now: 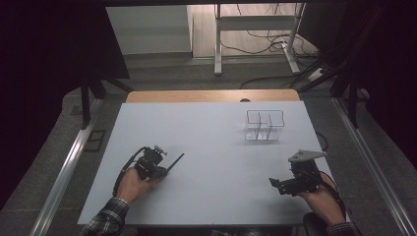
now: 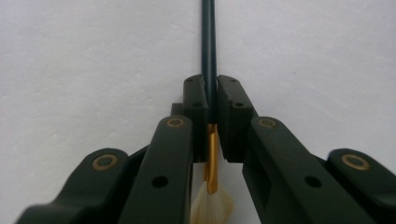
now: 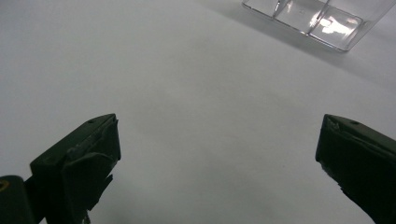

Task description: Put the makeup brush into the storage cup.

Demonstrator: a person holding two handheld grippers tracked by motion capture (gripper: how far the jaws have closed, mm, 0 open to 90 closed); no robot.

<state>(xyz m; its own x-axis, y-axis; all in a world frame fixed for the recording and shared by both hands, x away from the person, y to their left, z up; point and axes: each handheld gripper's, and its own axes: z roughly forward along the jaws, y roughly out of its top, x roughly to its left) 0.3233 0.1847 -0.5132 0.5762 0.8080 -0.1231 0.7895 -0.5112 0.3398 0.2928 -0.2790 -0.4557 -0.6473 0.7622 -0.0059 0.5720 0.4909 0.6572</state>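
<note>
Between the two black jaws of the left gripper (image 2: 211,100) sits a paintbrush (image 2: 208,42), pinched on its thin dark handle just above the ferrule. The handle is slim and straight, running away from the camera over the white table (image 2: 93,60) to the top edge of the left gripper view. Below the pads a gold metal ferrule shows in the narrow slot, and under it a fan of pale bristles spreads toward the camera. The pads press on the handle from both sides, with no gap visible.

From the high view the paintbrush (image 1: 175,162) is a short dark line slanting up and to the right from the left gripper (image 1: 164,171), low on the left part of the table (image 1: 206,147); ferrule and bristles cannot be made out there. That view also shows the left hand (image 1: 132,184) with a plaid sleeve, the right hand (image 1: 319,199), and the right gripper (image 1: 273,183) well apart from the brush.

A clear plastic organizer (image 1: 264,125) with compartments stands far right on the table. The right gripper view shows its corner (image 3: 322,18) ahead, and the right gripper (image 3: 217,154) with jaws spread wide over bare table, nothing between them.
</note>
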